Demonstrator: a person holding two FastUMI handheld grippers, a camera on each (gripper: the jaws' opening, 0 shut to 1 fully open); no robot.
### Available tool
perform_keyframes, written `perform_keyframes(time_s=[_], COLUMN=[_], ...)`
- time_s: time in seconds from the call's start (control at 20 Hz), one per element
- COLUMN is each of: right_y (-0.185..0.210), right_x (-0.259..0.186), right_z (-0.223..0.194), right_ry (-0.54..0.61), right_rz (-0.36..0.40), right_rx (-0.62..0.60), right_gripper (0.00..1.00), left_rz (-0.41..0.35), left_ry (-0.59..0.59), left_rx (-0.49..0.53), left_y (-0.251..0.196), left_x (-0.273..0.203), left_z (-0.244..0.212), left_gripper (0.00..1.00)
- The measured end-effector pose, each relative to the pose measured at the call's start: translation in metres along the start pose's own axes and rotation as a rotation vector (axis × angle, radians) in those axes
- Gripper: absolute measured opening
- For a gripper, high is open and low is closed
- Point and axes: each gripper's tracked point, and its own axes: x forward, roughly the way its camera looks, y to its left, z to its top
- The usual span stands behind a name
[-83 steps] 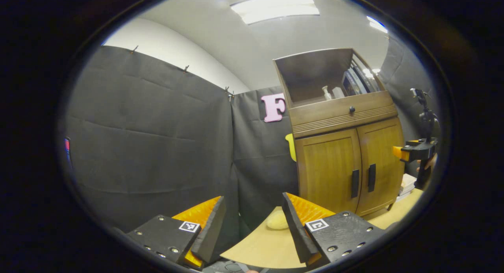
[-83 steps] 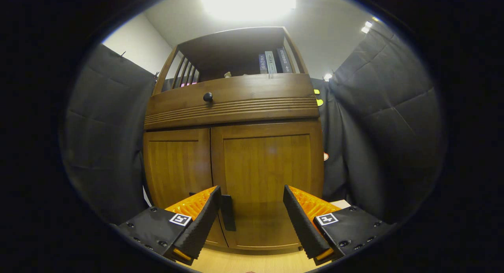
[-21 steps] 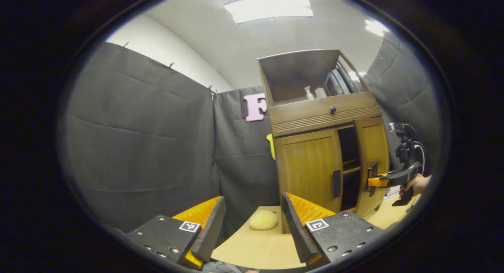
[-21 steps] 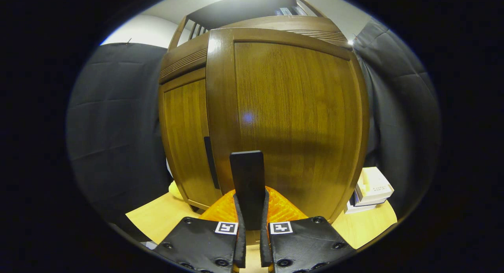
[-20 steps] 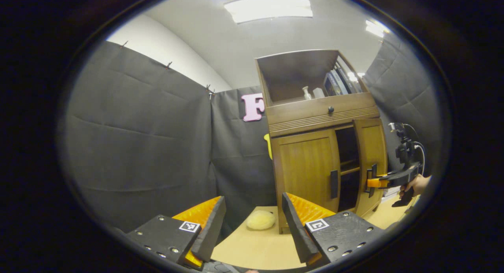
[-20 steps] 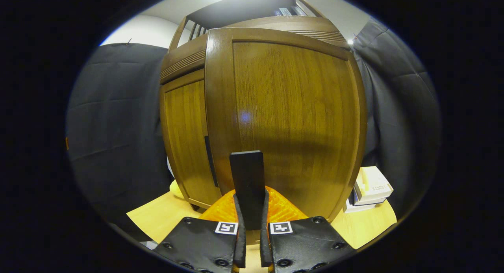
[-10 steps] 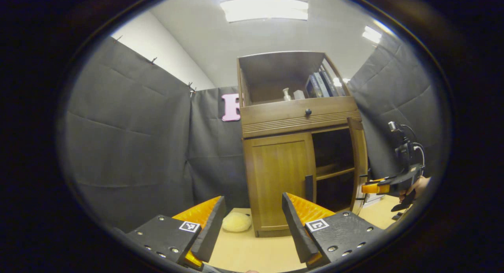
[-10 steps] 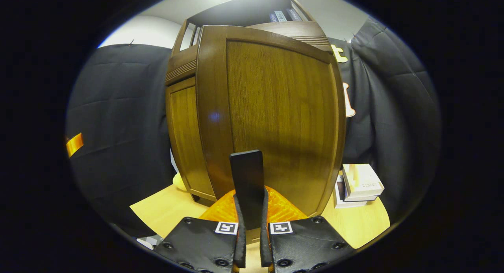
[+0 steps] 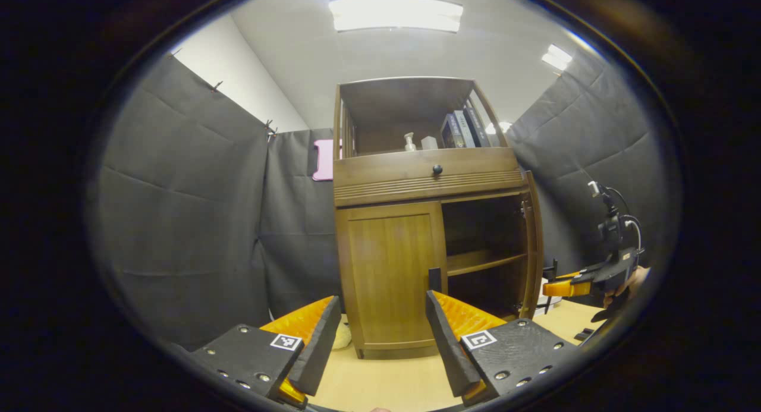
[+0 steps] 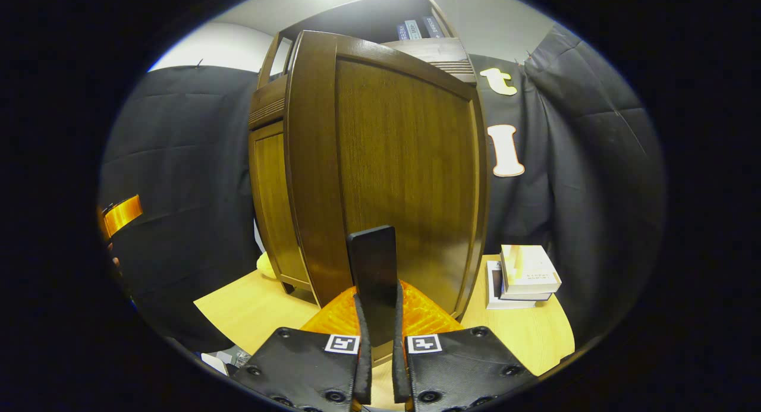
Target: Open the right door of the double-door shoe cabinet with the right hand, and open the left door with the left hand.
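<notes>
The shoe cabinet [image 9: 428,222] stands on the pale wooden bench [image 9: 380,382], backed against the black cloth wall. Its right door [image 10: 392,174] is swung wide, edge-on in the left claw view [image 9: 531,251], so the dark interior and a shelf [image 9: 484,260] are exposed. The right claw [image 10: 378,317] is clamped on that door's black handle [image 10: 373,269], both fingers pressing its sides; gripping the vertical bar this way lets the hand follow the door's arc without slipping, which looks like the reason the claw faces the panel squarely. In the left claw view the right claw [image 9: 556,288] shows out past the open door's edge, with the hand [image 9: 630,281] holding it at the far right.

The left door [image 9: 392,269] is shut, its black handle [image 9: 434,279] sitting at the inner edge beside the opening. The left claw [image 9: 380,340] hangs with its fingers well apart and nothing between them, short of the cabinet and aimed roughly at that handle; I judge it is lined up this way for the coming grab. A stack of books [image 10: 523,278] lies on the bench right of the cabinet, near the open door, and a pale round thing [image 9: 342,336] sits by the cabinet's left foot.

The right half of the task looks about done; the left door is not yet touched.
</notes>
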Motion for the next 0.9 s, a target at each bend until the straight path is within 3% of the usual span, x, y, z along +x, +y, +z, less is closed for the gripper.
perform_keyframes(time_s=[0.65, 0.85, 0.9], right_y=[-0.064, -0.083, -0.087], right_x=[-0.039, -0.044, -0.046], right_z=[-0.006, -0.006, -0.006], right_ry=[-0.016, -0.024, -0.024], right_rz=[-0.037, -0.041, -0.043], right_rx=[0.025, 0.039, 0.04], right_gripper=[0.12, 0.18, 0.11], left_rz=[-0.077, -0.086, -0.086], left_ry=[-0.021, -0.018, -0.02], left_rx=[0.026, 0.039, 0.04], left_y=[-0.009, -0.013, -0.014], left_x=[0.021, 0.018, 0.018], left_z=[0.008, 0.008, 0.008], left_gripper=[0.83, 0.83, 0.83])
